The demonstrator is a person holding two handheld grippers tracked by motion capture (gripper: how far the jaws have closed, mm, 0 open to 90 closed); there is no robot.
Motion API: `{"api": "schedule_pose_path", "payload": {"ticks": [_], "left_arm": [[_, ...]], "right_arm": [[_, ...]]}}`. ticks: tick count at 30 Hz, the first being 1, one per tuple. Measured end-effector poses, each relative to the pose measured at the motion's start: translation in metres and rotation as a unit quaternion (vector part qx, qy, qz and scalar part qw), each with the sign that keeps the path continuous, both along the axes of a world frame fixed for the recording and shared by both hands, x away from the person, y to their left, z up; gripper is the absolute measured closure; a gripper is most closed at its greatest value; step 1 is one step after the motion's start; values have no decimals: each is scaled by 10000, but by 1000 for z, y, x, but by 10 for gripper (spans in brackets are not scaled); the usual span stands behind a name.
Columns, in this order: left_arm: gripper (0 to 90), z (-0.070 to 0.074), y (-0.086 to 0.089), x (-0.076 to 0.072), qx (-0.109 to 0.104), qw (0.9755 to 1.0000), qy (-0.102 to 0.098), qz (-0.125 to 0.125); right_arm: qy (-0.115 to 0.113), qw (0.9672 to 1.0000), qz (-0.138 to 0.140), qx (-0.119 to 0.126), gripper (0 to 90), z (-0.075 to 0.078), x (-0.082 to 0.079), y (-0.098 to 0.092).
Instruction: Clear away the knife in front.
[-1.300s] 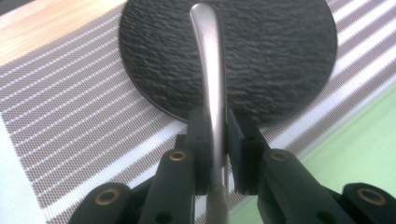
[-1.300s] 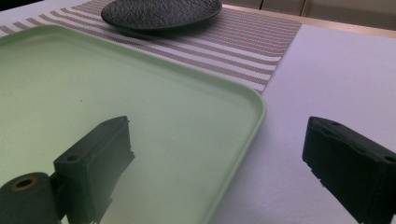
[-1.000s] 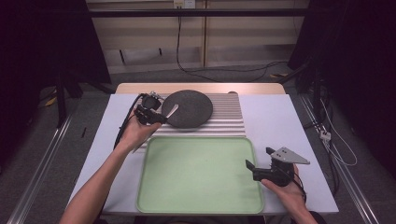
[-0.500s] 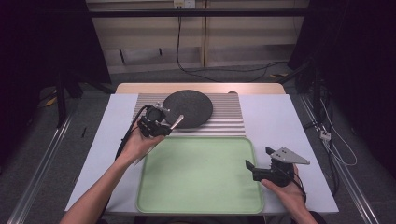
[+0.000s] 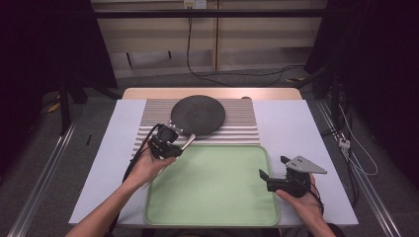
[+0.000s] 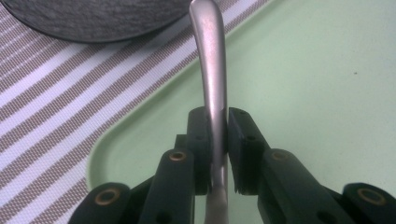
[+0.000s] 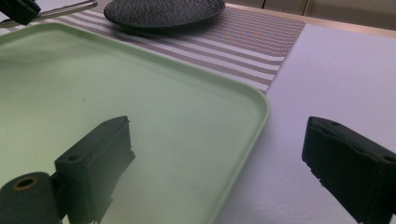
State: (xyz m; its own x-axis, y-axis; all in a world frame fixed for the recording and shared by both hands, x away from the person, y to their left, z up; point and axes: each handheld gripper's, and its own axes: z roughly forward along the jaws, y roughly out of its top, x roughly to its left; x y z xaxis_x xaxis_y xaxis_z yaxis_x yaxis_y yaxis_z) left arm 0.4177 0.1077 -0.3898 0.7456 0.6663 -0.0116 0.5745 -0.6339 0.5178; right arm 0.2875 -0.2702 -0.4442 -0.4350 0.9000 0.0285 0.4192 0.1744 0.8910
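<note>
A: Right, biggest first. White table [image 5: 296, 133] across the middle of the high view, green tray [image 5: 217, 192] lower centre, striped mat [image 5: 242, 129] above it, dark round plate [image 5: 197, 114] on the mat at upper centre.

B: And the utensil?

A: Metal handle [image 6: 211, 70], spoon or fork, business end hidden. Left gripper [image 5: 168, 145] clamped on it, left of centre in the high view, over the tray's upper-left corner. In the left gripper view the jaws pinch the shaft on its narrow edges and the free end points toward the upper middle, toward the plate's rim.

B: Risk there?

A: Judgement only: smooth metal, thin contact. A tilt or a knock could let it pivot or slide between the pads. Long free end, so a low pass could catch the tray's raised lip or the plate's edge.

B: If it goes?

A: Likely drops on the tray edge, bounces, maybe onto the mat. Releasing from height gives the same bounce.

B: Right side?

A: Right gripper [image 5: 271, 170] at lower right of the high view, jaws wide apart, nothing between them. In the right gripper view the left jaw sits over the tray, the right jaw over bare table, straddling the rim [image 7: 261, 112]. Well apart from the utensil. A sudden move inward could nudge the tray as the handle comes down
</note>
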Motion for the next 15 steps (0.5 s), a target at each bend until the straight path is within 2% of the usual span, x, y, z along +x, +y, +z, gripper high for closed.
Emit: {"api": "schedule_pose_path", "payload": {"ticks": [5, 15], "left_arm": [[797, -6, -4, -6, -32, 10000, 91, 8], [797, -19, -17, -19, 83, 9993, 328, -129]], "right_arm": [[14, 10000, 9, -18, 86, 0, 1, 0], [30, 10000, 20, -26, 86, 0, 1, 1]]}}
